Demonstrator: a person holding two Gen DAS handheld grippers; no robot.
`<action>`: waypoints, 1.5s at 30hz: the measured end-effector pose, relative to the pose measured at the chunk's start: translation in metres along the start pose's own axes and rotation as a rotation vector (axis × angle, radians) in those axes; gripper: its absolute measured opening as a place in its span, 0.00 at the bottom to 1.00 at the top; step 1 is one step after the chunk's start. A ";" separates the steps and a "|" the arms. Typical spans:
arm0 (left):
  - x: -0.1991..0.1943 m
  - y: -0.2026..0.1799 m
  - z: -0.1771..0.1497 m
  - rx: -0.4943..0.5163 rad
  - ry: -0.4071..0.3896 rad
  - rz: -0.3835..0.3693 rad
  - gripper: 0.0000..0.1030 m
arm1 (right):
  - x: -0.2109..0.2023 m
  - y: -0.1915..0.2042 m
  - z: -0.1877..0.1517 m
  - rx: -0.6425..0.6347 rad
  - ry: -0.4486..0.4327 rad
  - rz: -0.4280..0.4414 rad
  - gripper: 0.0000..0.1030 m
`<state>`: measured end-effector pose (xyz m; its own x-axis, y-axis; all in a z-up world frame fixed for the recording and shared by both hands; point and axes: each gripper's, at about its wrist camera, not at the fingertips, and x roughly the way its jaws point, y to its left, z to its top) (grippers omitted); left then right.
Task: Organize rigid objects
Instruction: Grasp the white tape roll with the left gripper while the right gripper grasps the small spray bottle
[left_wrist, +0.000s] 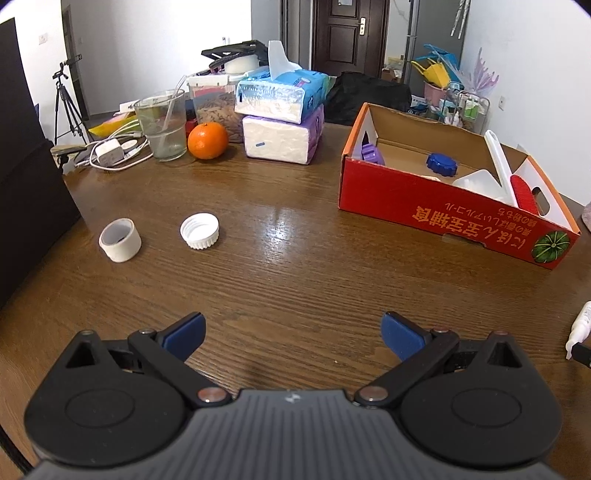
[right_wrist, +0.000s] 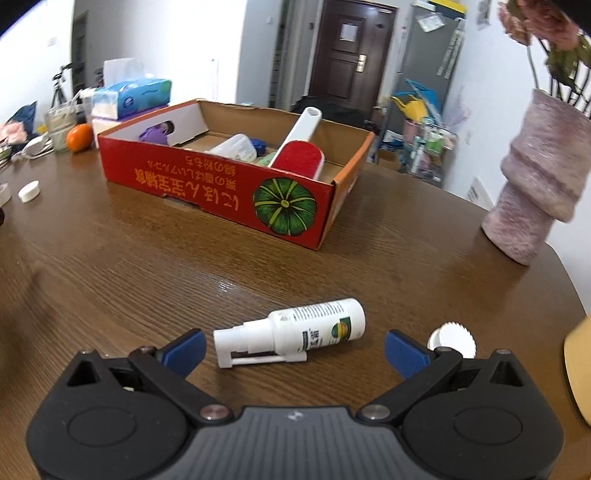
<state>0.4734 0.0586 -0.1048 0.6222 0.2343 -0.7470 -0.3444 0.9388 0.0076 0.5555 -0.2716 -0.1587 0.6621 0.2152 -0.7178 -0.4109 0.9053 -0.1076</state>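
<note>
Spray bottle (right_wrist: 295, 334), a small white one lying on its side on the wooden table (right_wrist: 184, 266), sits just ahead of the right gripper (right_wrist: 294, 345) and between its spread blue fingers, nozzle toward the left finger; nothing is pinched yet. A white toothed cap (right_wrist: 452, 338) lies just beyond the right finger. Farther ahead stands the red cardboard box (right_wrist: 229, 195), already holding a red lint brush (right_wrist: 301, 157) and other pieces. The step in hand looks like picking up the bottle: the next move calls for easing forward and closing across its round body, which may roll. The left gripper (left_wrist: 293, 332) hangs spread and empty over bare table, with a white screw cap (left_wrist: 200, 231) and a roll of white tape (left_wrist: 120, 240) ahead to its left, apparently awaiting collection into the box (left_wrist: 443, 199).
</note>
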 end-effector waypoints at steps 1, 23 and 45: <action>0.000 -0.001 0.000 -0.002 0.003 0.001 1.00 | 0.002 -0.002 0.001 -0.010 0.002 0.010 1.00; 0.015 0.010 0.013 -0.021 0.021 0.021 1.00 | 0.027 -0.011 0.000 0.101 0.013 0.058 0.95; 0.052 0.089 0.042 -0.048 0.028 0.041 1.00 | 0.022 0.019 0.018 0.272 -0.052 -0.087 0.95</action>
<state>0.5050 0.1654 -0.1151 0.5869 0.2644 -0.7653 -0.4031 0.9151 0.0070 0.5736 -0.2431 -0.1636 0.7218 0.1444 -0.6769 -0.1728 0.9846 0.0258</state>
